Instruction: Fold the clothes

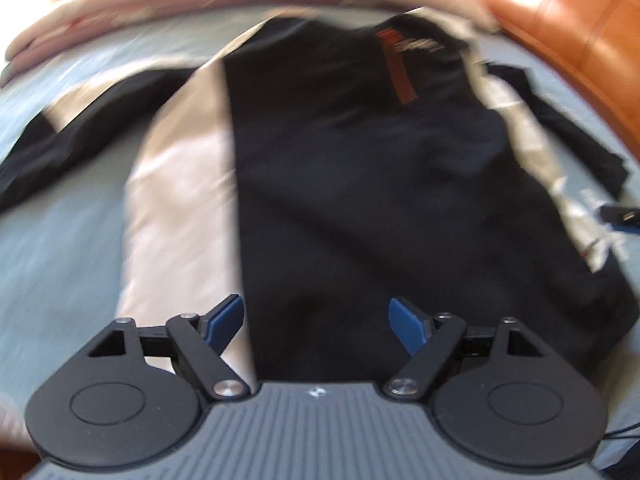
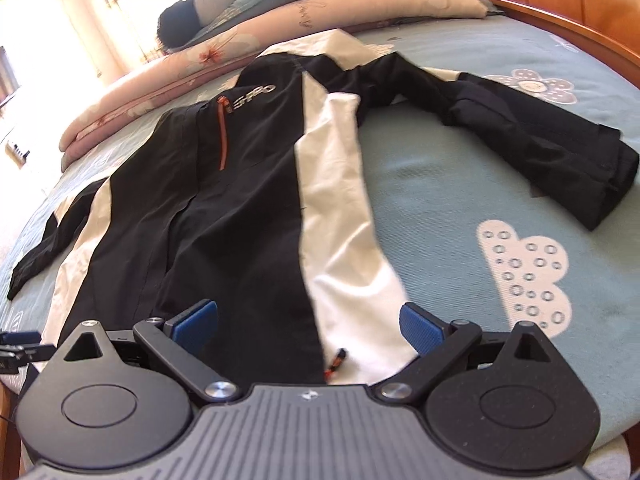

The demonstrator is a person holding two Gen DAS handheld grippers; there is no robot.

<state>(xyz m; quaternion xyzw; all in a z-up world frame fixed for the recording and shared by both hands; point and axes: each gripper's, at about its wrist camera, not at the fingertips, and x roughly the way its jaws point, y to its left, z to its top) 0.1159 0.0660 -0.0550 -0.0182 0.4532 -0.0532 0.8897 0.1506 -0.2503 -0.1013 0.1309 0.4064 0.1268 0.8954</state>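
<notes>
- A black jacket (image 2: 248, 200) with cream side panels lies spread flat, front up, on a bed covered by a pale blue sheet (image 2: 460, 184) printed with white flowers.
- An orange zip pull (image 2: 222, 136) runs down its chest beside pale lettering that is only partly readable.
- In the right wrist view one sleeve (image 2: 532, 136) stretches out across the sheet toward the wooden bed frame (image 2: 592, 12); the other sleeve (image 2: 52, 236) trails off toward the near left edge.
- A folded pink floral quilt (image 2: 168, 80) and pillows lie along the far side of the bed, just past the jacket's collar.
- The right gripper (image 2: 308, 328) hovers over the jacket's lower hem with its jaws spread wide; the blue pads (image 2: 196, 326) stand apart on either side of the seam between black and cream cloth, and nothing is pinched between them.
- A small orange and black pull tab (image 2: 335, 364) lies on the cream panel near the hem, between the right gripper's fingers.
- The left gripper (image 1: 316, 326) is likewise wide open over the hem, holding nothing; its view is blurred.
- In the left wrist view the jacket (image 1: 340, 184) fills the middle, and a part of the other gripper shows at the right edge (image 1: 622, 218).
</notes>
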